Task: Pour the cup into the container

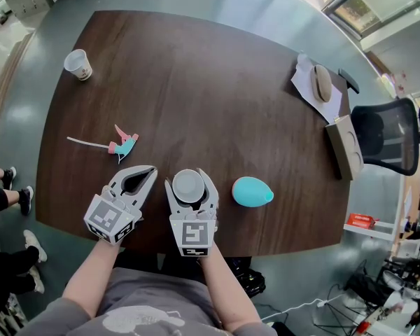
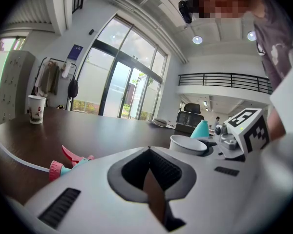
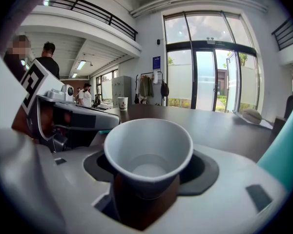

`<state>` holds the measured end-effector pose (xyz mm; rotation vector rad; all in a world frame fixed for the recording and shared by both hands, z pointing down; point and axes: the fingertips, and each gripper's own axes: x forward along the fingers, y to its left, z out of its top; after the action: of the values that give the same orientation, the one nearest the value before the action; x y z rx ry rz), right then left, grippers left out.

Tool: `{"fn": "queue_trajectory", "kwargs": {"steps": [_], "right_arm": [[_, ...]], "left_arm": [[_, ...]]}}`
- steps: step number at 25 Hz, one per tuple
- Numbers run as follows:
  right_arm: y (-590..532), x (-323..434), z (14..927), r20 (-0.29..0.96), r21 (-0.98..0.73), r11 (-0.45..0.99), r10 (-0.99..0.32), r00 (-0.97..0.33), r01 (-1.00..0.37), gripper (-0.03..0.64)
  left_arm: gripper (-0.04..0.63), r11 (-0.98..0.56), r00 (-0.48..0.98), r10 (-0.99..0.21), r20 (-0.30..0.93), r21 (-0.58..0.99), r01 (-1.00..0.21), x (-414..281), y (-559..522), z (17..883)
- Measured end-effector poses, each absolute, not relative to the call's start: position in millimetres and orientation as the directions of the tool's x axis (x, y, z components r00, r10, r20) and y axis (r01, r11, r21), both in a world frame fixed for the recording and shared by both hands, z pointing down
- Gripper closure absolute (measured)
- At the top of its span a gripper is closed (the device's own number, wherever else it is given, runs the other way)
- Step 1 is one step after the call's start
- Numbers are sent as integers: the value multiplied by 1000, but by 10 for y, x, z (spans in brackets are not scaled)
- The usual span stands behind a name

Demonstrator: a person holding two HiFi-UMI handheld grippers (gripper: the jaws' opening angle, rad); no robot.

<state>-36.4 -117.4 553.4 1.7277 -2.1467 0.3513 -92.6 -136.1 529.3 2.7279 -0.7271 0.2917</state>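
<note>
Bare forearms (image 1: 91,278) come in from the bottom of the head view and end over the near edge of the dark brown wooden worktop (image 1: 217,96). The right gripper (image 1: 188,178) pinches a plain white paper cup (image 3: 149,152) by its sides. The cup stands upright, mouth up, and only a pale bottom shows inside, so whether it holds anything clear cannot be told. Just beside it, the left gripper (image 1: 146,173) has its jaws pressed together at the tips around nothing, with the worktop showing through the hollow between them. The likely container is the teal egg-shaped vessel (image 1: 252,191), just to the right of the held cup and apart from it. It narrows toward its top, and its mouth cannot be made out. Pouring has not begun. The main risk is a spill: a narrow mouth leaves little margin, so tipping the cup before its lip sits over the opening would send the contents onto the worktop. The thin paper wall could also buckle under a harder squeeze, or slip as it tilts. A jaw might knock the vessel over, since the left gripper is not steadying it. Well away lie a pink-and-teal spray trigger (image 1: 123,145) and a printed paper cup (image 1: 78,64).
</note>
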Motion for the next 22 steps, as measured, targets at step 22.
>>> {"fn": "queue_trajectory", "kwargs": {"steps": [22], "right_arm": [[-937,-321,5381,387,11,213,-902,-192,-977,229]], "left_arm": [[589,-824,844,-477,244,211,-526,-1034,-1286,5094]]}}
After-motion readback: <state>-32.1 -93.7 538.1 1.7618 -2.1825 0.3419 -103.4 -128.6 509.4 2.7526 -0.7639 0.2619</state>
